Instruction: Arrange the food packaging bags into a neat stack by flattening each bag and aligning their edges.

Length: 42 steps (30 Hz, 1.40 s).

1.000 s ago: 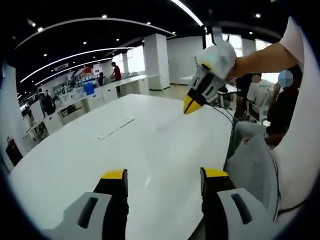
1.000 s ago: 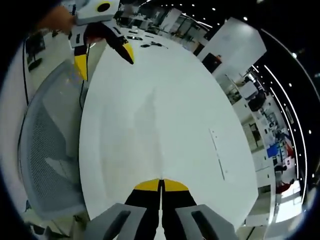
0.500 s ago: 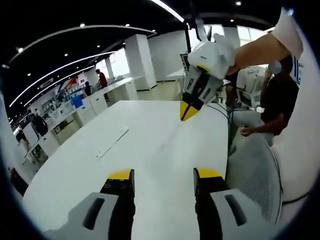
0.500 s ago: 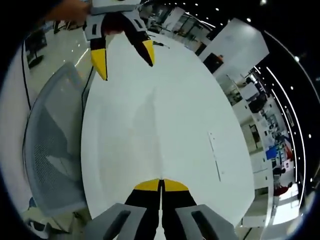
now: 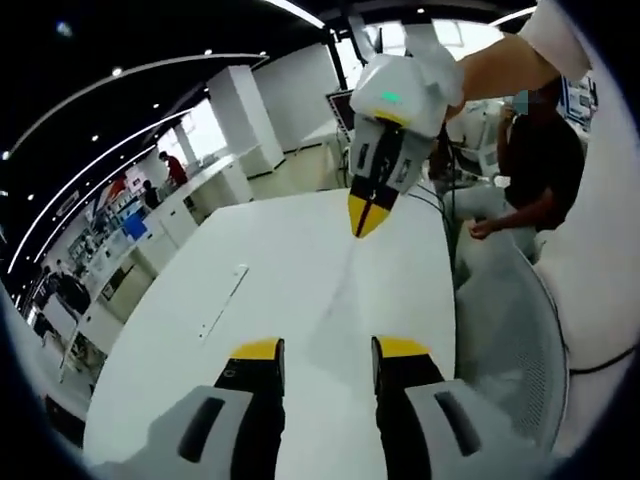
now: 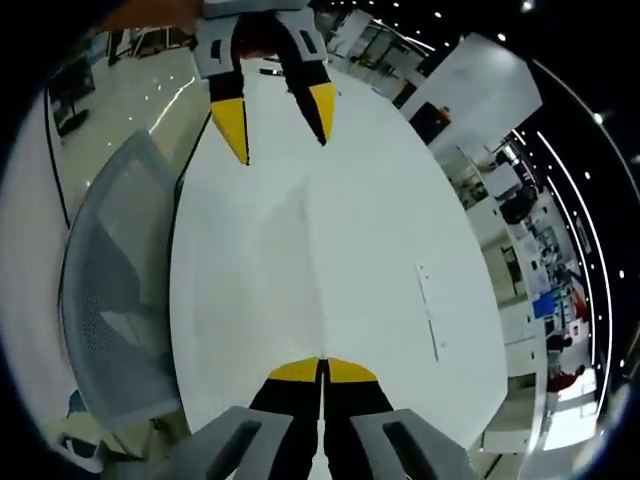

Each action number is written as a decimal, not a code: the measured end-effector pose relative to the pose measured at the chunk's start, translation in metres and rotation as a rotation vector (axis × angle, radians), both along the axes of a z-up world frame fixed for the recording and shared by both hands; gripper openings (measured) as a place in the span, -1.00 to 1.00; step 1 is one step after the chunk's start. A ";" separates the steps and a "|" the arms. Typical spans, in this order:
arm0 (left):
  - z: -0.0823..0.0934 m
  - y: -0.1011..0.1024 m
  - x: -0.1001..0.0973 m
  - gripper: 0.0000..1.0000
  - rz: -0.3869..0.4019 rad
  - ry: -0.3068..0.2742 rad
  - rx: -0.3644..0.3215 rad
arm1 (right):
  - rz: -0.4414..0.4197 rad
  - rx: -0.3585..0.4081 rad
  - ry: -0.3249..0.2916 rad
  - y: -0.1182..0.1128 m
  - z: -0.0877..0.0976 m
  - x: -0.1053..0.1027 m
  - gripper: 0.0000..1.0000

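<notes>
We find the left gripper [image 5: 325, 350] held above the white table [image 5: 290, 270] with its yellow-tipped jaws parted and nothing between them; in the right gripper view the same tool [image 6: 278, 118] hangs over the far end of the table, jaws spread in a narrow V. The right gripper [image 6: 322, 368] has its yellow tips pressed together, gripping nothing, and the left gripper view confirms this, showing it [image 5: 364, 215] pointing down over the table with tips meeting. We see no food packaging bags on the tabletop in either view, so we cannot say where they lie. The table surface between the two grippers is bare and glossy, broken by a thin slot cover [image 5: 222, 300] set well away from both tools. A grey mesh chair [image 6: 105, 300] stands against the table's long edge, just beside the left gripper's side. The left gripper view adds a seated person in dark clothing [image 5: 530, 150] beyond the chair [image 5: 510, 340], and white counters [image 5: 190, 195] along the far wall; the right gripper view adds a white pillar [image 6: 470, 85].
</notes>
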<state>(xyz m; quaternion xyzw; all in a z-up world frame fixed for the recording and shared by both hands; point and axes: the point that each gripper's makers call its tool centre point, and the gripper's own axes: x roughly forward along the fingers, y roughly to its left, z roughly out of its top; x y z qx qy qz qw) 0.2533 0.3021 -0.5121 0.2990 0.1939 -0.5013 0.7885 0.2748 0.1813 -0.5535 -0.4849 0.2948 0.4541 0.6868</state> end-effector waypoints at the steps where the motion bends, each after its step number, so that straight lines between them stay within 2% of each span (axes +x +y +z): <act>1: 0.000 -0.001 -0.001 -0.40 -0.006 0.000 0.009 | 0.000 -0.003 0.000 0.000 0.001 0.000 -1.00; 6: 0.002 -0.002 -0.002 -0.52 -0.044 0.006 0.052 | 0.002 -0.021 0.001 0.000 0.004 0.000 -1.00; 9: 0.006 -0.003 0.000 -0.51 -0.051 -0.007 0.060 | 0.008 -0.028 0.002 0.001 0.007 0.000 -1.00; 14: 0.003 -0.003 0.002 -0.54 -0.085 0.003 0.110 | 0.012 -0.036 0.003 0.001 0.013 -0.003 -1.00; 22: -0.002 -0.006 0.006 -0.60 -0.118 0.033 0.167 | 0.012 -0.040 0.009 0.002 0.017 -0.005 -1.00; 34: -0.007 -0.005 0.005 -0.83 -0.157 0.079 0.246 | 0.013 -0.048 0.022 0.004 0.021 -0.011 -1.00; 38: -0.010 -0.004 0.006 -0.86 -0.166 0.088 0.266 | 0.014 -0.049 0.026 0.004 0.020 -0.012 -1.00; 42: -0.013 -0.003 0.013 -0.80 -0.161 0.082 0.275 | 0.017 -0.048 0.024 0.006 0.021 -0.013 -1.00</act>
